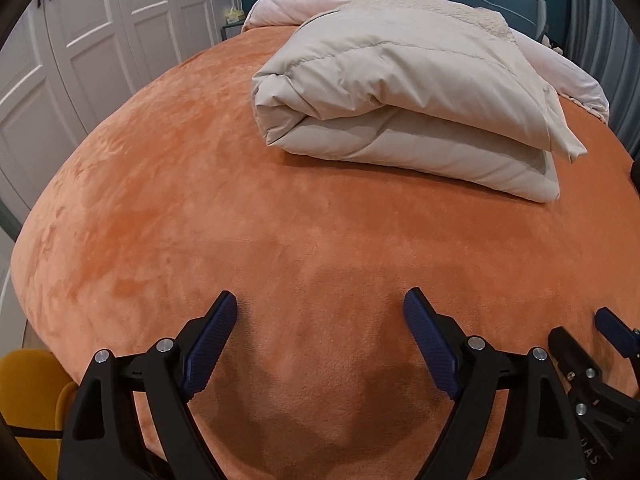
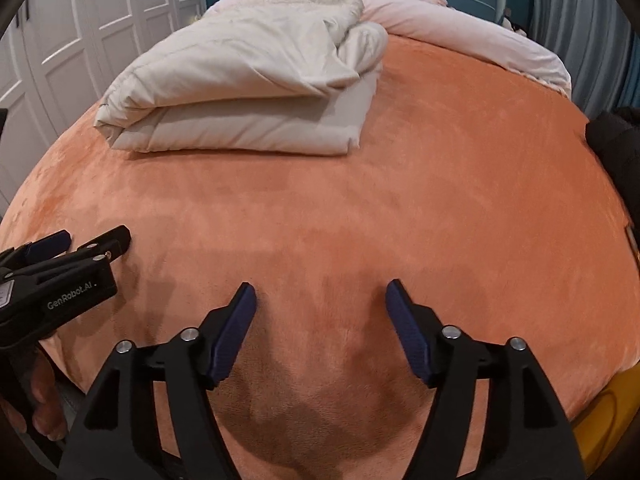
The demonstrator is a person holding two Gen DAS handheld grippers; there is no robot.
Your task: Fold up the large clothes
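Hovering over the near end of the bed with its plush orange velvet cover (image 1: 192,208), I see my left gripper (image 1: 320,308) with its blue-padded fingers (image 1: 212,344) released and spread wide, grasping nothing, and my right gripper (image 2: 320,300) just beside it in the same released state. Up at about one o'clock in the left wrist view and eleven o'clock in the right wrist view lies the bulky cream quilted garment (image 1: 400,92), folded into a thick bundle, well apart from both grippers. Behind it a pale pink duvet (image 2: 460,36) is heaped across the bed's far end at twelve o'clock, with white panelled wardrobe doors (image 1: 92,40) at ten o'clock.
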